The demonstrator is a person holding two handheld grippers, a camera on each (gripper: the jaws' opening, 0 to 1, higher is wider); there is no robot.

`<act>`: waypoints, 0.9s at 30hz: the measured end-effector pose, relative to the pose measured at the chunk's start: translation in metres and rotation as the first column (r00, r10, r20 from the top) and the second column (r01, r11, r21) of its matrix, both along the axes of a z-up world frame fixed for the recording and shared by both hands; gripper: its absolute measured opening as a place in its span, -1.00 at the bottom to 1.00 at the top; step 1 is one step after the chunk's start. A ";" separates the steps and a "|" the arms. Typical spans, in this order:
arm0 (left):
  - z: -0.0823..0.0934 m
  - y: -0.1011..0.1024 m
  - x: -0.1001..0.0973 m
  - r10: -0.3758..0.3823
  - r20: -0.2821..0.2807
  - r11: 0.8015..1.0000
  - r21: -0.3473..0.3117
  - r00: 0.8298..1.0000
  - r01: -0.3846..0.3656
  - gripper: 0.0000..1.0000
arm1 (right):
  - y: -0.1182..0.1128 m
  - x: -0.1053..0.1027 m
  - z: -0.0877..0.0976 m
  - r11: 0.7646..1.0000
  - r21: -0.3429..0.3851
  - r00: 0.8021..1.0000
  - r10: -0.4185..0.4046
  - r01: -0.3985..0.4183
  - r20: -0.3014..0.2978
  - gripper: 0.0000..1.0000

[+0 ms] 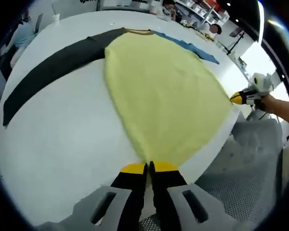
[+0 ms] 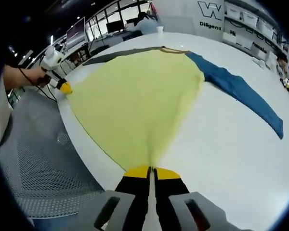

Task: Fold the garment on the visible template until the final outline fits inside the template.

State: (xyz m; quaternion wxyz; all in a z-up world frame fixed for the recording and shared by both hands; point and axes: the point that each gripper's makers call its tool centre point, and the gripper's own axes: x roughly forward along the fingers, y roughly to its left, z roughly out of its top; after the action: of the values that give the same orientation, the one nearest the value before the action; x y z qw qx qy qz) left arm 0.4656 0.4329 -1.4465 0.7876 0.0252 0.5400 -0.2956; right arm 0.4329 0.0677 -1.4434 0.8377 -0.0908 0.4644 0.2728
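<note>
Left gripper (image 1: 148, 167) and right gripper (image 2: 151, 170) each pinched tight on a hem corner of the yellow shirt (image 1: 159, 91) at the white table's (image 1: 58, 134) near edge, shirt spread flat, dark sleeve (image 1: 48, 72) and blue sleeve (image 2: 241, 89) splayed outward.

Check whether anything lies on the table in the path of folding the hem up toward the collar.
Nothing visible does. Both grippers, left and right, are shut on the garment hem, and the white table around it looks bare.
</note>
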 end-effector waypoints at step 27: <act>0.003 -0.014 -0.010 -0.095 0.070 0.995 0.009 0.993 0.095 -0.51 | 0.050 0.018 -0.001 0.989 0.048 0.988 0.136 -0.140 0.077 -0.85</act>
State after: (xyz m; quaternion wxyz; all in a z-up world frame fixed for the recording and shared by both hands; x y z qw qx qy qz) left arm 0.4554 0.4187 -1.4439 0.7911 0.0636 0.5110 -0.3302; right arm 0.4509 0.1173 -1.4449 0.8354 -0.1104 0.4186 0.3388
